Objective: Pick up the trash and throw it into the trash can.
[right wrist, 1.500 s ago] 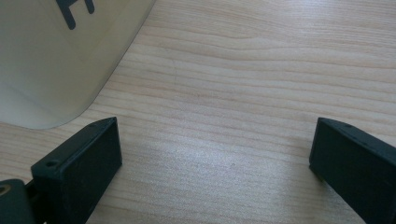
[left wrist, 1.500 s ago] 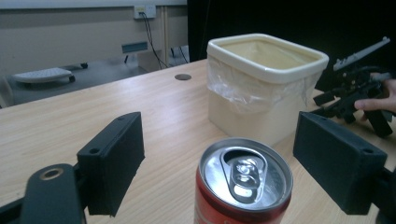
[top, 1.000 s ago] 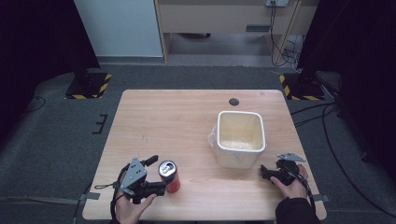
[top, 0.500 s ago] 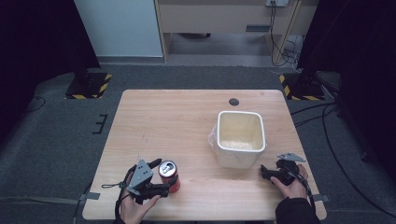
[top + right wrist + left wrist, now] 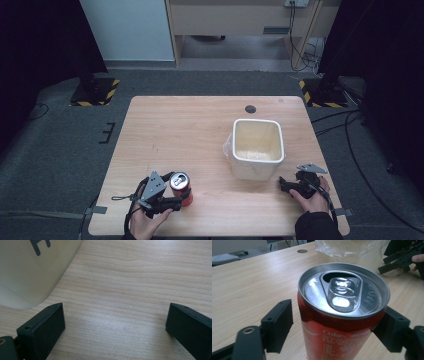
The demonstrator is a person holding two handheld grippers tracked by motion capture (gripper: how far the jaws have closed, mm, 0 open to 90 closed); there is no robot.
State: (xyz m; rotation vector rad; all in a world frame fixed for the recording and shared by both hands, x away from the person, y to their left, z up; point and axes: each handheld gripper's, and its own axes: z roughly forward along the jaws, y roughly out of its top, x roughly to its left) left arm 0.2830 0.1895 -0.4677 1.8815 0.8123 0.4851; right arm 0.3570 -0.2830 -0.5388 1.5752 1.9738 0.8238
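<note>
Two tools [image 5: 176, 202] [image 5: 286, 185], one can [image 5: 180, 187], one bin [image 5: 257, 148]

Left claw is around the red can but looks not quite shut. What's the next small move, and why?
Probably close the left claw onto the can. The can stands upright between the jaws; the left jaw is apart from its side, the right jaw at or near it. The bin stands close by, so lifting would likely follow.

Left gripper [image 5: 176, 199], right gripper [image 5: 286, 185]: black blocky jaws, grey three-cornered top plates, thin black cables; dark sleeve [image 5: 316, 227].
</note>
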